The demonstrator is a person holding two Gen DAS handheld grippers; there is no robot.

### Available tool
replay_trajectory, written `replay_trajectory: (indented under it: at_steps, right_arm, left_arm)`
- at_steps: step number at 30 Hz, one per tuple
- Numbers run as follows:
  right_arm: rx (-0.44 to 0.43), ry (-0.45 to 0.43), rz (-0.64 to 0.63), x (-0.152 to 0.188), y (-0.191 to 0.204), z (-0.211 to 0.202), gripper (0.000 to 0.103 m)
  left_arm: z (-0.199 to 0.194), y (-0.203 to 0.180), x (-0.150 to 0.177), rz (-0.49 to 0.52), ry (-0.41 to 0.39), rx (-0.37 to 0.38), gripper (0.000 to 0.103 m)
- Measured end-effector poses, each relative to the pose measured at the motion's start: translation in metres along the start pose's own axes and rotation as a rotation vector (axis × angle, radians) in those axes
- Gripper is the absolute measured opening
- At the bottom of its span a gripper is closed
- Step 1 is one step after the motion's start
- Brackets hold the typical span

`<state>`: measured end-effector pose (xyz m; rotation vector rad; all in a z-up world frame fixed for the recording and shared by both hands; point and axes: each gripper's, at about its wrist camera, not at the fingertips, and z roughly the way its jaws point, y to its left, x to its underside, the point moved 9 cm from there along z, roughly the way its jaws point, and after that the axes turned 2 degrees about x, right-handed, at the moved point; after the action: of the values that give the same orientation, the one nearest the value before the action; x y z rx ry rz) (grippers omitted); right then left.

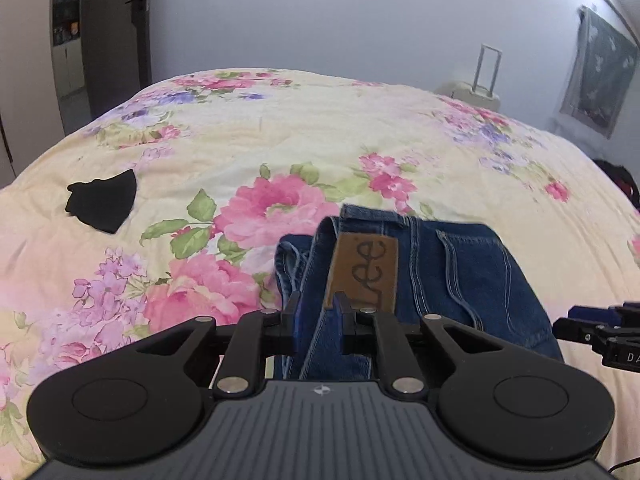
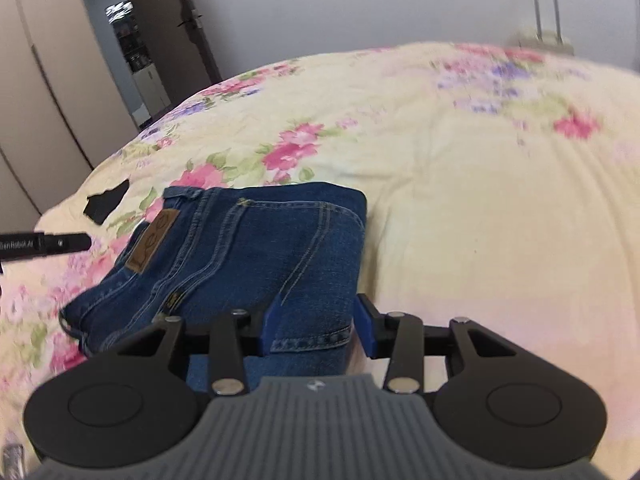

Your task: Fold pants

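The bed with a pale yellow floral quilt [image 2: 460, 200] carries the dark blue denim pants [image 2: 248, 248], already folded into a compact bundle with the brown leather waistband patch [image 2: 154, 240] facing up. A small black cloth piece [image 1: 102, 202] lies well beyond the pants, to their left. The left hand-held gripper [image 1: 318, 320] is nearly closed on the waistband edge beside the patch, seemingly pinching it, though the contact is partly hidden. The right hand-held gripper [image 2: 320, 328] stands wide apart, straddling the near hem corner without squeezing it. To finish well, press the bundle flat, keep the edges aligned, and let go gently so no layer springs open.
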<state>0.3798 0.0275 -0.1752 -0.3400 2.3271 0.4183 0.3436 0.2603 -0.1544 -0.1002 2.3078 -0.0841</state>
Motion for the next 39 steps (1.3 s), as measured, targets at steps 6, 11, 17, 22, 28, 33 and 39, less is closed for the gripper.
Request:
replay_trajectory:
  at_steps: [6, 11, 17, 22, 28, 33, 39]
  right_arm:
    - [0.05, 0.042, -0.103, 0.044, 0.032, -0.019, 0.036]
    - [0.079, 0.074, -0.131, 0.068, 0.032, -0.001, 0.039]
    - [0.068, 0.146, -0.106, 0.068, 0.023, 0.013, 0.044]
    - [0.058, 0.142, -0.065, 0.046, 0.021, -0.014, 0.044]
    - [0.058, -0.001, -0.052, 0.004, 0.026, -0.099, 0.047]
    - [0.04, -0.13, -0.059, -0.012, 0.041, -0.184, 0.065]
    - [0.023, -0.241, -0.088, 0.006, 0.064, -0.266, 0.077]
  left_arm:
    - [0.011, -0.008, 0.04, 0.056, 0.06, -0.059, 0.015]
    - [0.032, 0.004, 0.059, 0.054, 0.107, -0.067, 0.015]
    - [0.024, 0.004, 0.046, 0.054, 0.129, -0.092, 0.016]
    - [-0.031, -0.001, 0.008, 0.102, 0.017, -0.126, 0.024]
    - [-0.128, -0.016, -0.053, 0.167, -0.161, -0.17, 0.052]
    - [-0.219, -0.04, -0.089, 0.255, -0.303, -0.218, 0.08]
    - [-0.287, -0.061, -0.067, 0.27, -0.354, -0.254, 0.097]
